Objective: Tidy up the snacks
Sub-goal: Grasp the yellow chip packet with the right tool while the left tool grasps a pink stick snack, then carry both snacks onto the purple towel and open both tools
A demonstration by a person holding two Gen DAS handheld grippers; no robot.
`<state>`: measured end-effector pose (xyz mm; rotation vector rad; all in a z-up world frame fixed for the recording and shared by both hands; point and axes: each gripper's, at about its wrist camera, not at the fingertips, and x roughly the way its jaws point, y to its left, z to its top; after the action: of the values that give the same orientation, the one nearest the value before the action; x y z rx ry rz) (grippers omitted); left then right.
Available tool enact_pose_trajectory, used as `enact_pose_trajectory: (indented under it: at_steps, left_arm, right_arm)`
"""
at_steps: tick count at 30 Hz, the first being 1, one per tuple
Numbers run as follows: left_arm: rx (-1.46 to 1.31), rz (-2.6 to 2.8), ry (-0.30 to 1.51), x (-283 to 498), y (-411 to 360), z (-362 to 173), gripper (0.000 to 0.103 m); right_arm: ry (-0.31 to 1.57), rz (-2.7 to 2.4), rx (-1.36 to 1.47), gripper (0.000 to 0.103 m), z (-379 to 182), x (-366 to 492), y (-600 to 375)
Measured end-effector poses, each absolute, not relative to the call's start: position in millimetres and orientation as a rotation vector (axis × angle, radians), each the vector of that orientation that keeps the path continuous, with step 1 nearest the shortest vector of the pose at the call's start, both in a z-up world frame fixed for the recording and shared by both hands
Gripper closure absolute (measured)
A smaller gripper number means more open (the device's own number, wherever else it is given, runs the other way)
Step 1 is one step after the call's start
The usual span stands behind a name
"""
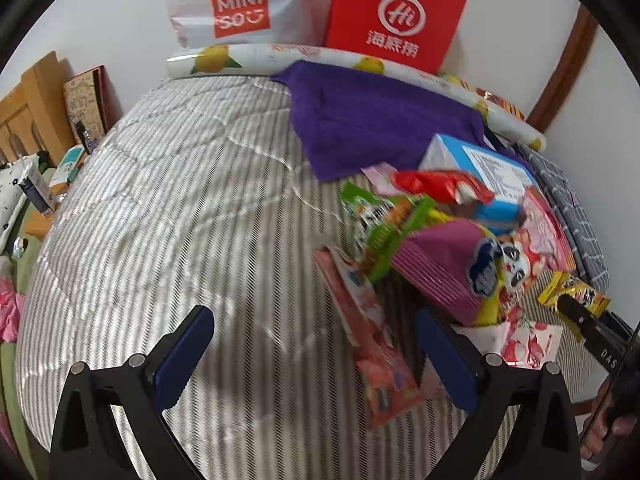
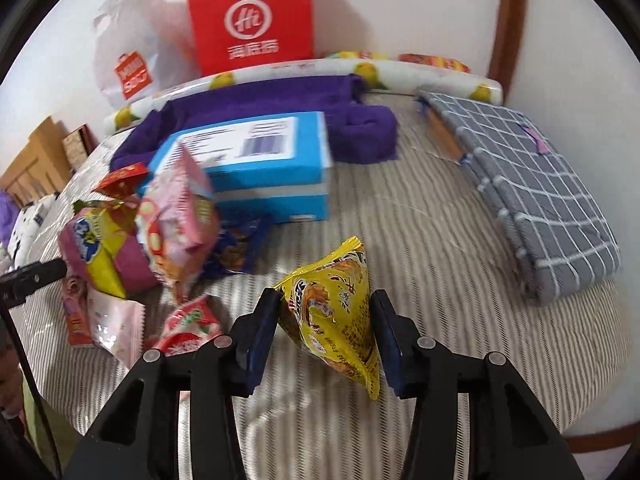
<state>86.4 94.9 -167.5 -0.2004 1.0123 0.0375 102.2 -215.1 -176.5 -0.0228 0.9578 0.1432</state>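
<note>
A heap of snack packets lies on a striped table cover, with a blue box behind it. My left gripper is open and empty, to the left of the heap, with a pink packet lying between its fingers. My right gripper is shut on a yellow triangular snack packet, held just above the cover. That packet and the right gripper's tip also show at the right edge of the left wrist view. The heap and the blue box lie left of the right gripper.
A purple cloth, a lemon-print roll, a red Haidilao bag and a white Miniso bag stand at the back by the wall. A grey checked cushion lies at the right. Boxes and bottles sit far left.
</note>
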Motion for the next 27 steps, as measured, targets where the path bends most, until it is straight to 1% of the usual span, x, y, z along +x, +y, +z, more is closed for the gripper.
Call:
enact_pose_trajectory:
  at_steps: [4, 8, 9, 10, 11, 12, 13, 17, 27]
  left_arm:
    - [-0.192, 0.031, 1.043, 83, 83, -176, 0.014]
    - [-0.173, 0.044, 1.052, 81, 76, -181, 0.037]
    - [-0.171, 0.045, 1.044, 80, 75, -181, 0.04]
    - [-0.17, 0.048, 1.042, 80, 74, -180, 0.049]
    - [-0.178, 0.044, 1.041, 79, 76, -179, 0.064]
    - [-0.197, 0.03, 1.042, 79, 77, -178, 0.07]
    - [-0.21, 0.025, 1.045, 79, 79, -177, 0.073]
    - [-0.2, 0.044, 1.024, 77, 86, -168, 0.081]
    - [-0.255, 0.064, 0.984, 75, 118, -143, 0.082]
  right_arm:
    - [0.966, 0.128, -0.001, 0.056, -179, 102, -223]
    - [0.978, 0.128, 0.009, 0.056, -185, 101, -225]
    - [0.98, 0.13, 0.01, 0.056, -185, 101, -225]
    - [0.981, 0.132, 0.009, 0.056, -186, 100, -225]
    - [0.98, 0.134, 0.008, 0.056, -186, 99, -224]
    - [0.977, 0.136, 0.008, 0.056, -185, 98, -225]
    - [0.973, 0.139, 0.008, 0.056, -183, 96, -225]
    - [0.959, 0.139, 0.006, 0.056, -175, 91, -226]
    - [0.926, 0.101, 0.018, 0.056, -146, 94, -230]
